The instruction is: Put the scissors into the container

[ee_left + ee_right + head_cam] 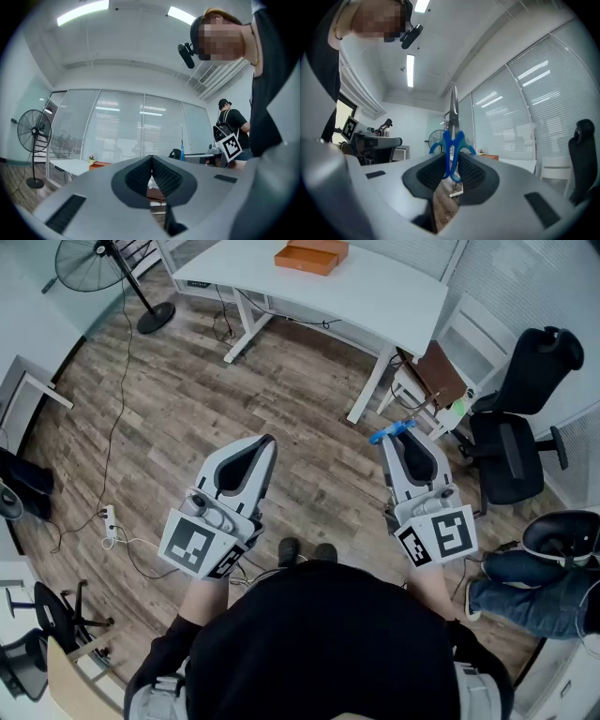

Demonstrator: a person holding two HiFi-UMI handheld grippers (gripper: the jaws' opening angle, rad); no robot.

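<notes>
Grippers are set as follows: the right gripper [452, 165] is clamped on the blue handle loops of the scissors [451, 136], whose metal blades stand upright above the pads, and the left gripper [151, 161] is clenched on nothing, its pads meeting tip to tip. In the head view the scissors [386, 434] are seen at the tip of the right gripper [397, 441], well apart from the orange container [298, 263], which rests on the white desk [394, 306] across the wooden floor [281, 390]. Only a small part of the curved handles is judged to be seized. A pivot or slip within the pads is therefore to be expected if the gripper is swung or tilted sharply during the approach, and a fall onto the floor would result. Because the blades project beyond the jaws, the container rim or the desk edge may be struck if the descent is misjudged. If the grip is released too high or off centre, the scissors may be bounced out or left lying across the rim.
</notes>
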